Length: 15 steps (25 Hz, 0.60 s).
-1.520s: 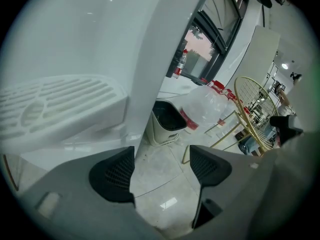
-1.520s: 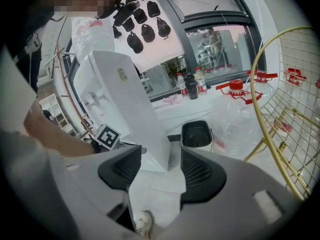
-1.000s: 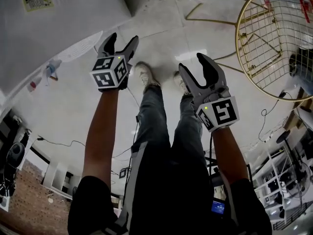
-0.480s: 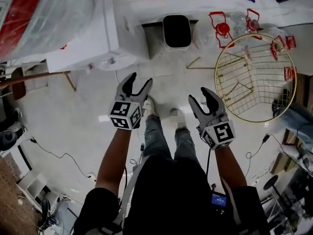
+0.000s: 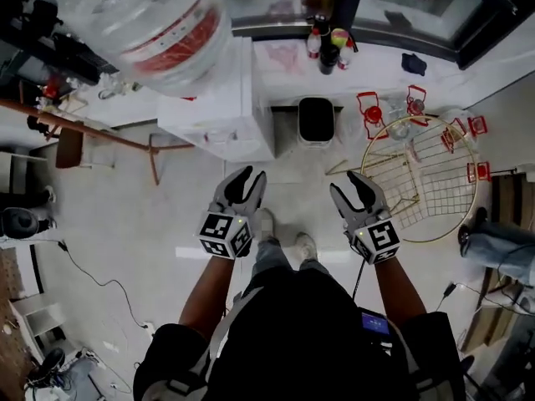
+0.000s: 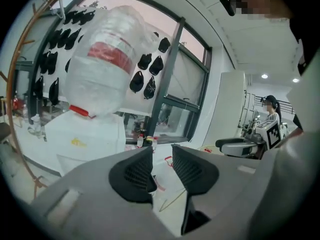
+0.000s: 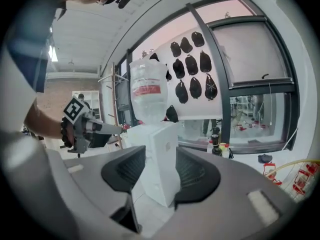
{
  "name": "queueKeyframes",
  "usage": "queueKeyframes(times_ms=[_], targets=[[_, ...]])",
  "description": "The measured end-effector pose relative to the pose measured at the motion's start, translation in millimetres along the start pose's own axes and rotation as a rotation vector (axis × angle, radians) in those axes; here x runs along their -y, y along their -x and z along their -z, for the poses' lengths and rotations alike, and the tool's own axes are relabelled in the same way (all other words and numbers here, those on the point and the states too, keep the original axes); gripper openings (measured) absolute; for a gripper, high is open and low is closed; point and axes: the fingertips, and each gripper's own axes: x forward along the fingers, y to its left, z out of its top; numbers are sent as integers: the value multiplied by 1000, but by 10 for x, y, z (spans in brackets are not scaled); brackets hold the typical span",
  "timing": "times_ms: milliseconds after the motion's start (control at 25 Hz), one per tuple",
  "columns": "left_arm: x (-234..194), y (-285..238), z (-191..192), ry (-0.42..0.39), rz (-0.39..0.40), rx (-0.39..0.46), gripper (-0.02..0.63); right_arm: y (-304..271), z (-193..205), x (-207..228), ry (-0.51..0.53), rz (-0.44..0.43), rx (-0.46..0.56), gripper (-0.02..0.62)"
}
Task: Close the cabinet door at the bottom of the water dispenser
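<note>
White floor point(image 5: 125, 199) | water dispenser point(image 5: 221, 103) | left gripper point(image 5: 248, 175), right gripper point(image 5: 351, 184): jaws closing, narrow gap, empty

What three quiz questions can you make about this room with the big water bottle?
1. True or false: the left gripper is holding a bottle.
2. What sits on top of the white water dispenser? A: a clear water jug. B: a shoe. C: a black cap.
3. Fill in: the gold wire basket stands on the floor to the person's ____ side.

Key
1. False. Its jaws have just been closing, with nothing between them.
2. A.
3. Right.
</note>
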Motion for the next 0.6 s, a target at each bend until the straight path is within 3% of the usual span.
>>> queueKeyframes(times_ms=[360,600], targets=[[89,559,-606,-46,-56,108,130,382,-427,-55,0,-26,77,161],[294,750,-876,-146,-70,153,129,497,-777,-130,14,-40,153,117]])
